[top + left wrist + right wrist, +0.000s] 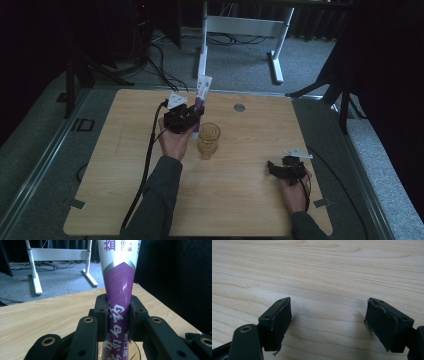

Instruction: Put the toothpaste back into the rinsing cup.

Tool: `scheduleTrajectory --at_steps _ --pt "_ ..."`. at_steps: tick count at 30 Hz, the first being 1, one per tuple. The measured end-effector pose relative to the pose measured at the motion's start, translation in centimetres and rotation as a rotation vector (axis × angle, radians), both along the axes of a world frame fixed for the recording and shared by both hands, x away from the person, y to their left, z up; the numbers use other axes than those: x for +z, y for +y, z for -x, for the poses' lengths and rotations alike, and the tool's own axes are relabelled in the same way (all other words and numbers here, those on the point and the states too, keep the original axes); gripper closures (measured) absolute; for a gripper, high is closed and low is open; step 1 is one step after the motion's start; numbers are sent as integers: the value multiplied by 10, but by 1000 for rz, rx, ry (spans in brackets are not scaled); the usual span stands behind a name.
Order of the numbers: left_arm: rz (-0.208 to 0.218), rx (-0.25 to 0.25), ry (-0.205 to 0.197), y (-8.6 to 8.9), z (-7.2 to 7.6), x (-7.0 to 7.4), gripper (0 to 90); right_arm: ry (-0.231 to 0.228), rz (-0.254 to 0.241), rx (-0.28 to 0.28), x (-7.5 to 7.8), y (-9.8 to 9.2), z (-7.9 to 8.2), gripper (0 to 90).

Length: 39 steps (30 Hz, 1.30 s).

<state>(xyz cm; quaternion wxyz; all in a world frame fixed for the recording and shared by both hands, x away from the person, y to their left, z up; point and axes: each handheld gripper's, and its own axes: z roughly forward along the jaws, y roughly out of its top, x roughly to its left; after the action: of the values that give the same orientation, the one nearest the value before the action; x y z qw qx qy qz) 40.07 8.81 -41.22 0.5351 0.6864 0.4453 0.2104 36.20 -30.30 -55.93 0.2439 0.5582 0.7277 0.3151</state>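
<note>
A purple and white tube (201,92) stands upright in my left gripper (196,117), just above and behind a clear amber glass (208,140) at the table's middle. In the left gripper view both pads press the tube (119,285) at its purple lower part, and the left gripper (118,318) is shut on it; the glass rim shows faintly below. My right gripper (272,166) rests low over the wooden table (240,200) at the right front. In the right gripper view the right gripper (328,320) stands open with bare wood between its pads.
A small round metal grommet (239,107) sits in the tabletop near the far edge. Beyond the table stand a white desk frame (245,30) and cables on grey carpet. Dark stands flank the table on both sides.
</note>
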Motion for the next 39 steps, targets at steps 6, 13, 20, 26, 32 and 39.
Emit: scheduleTrajectory --at_steps 6,13,20,26,32,39 --pt "8 -2 -15 -6 -1 -3 729 0 0 0 0 0 0 208" --pt "41 5 -29 -13 -4 -6 728 0 0 1 0 0 0 208" --pt "49 5 -37 -21 -6 -10 727 0 -1 2 0 0 0 208" --pt "44 7 -51 -26 -9 -14 725 0 0 3 0 0 0 208" --pt "57 23 -48 -31 -13 -18 723 0 0 3 0 0 0 208" --pt "48 21 -47 -37 -18 -25 720 1 0 2 0 0 0 208"
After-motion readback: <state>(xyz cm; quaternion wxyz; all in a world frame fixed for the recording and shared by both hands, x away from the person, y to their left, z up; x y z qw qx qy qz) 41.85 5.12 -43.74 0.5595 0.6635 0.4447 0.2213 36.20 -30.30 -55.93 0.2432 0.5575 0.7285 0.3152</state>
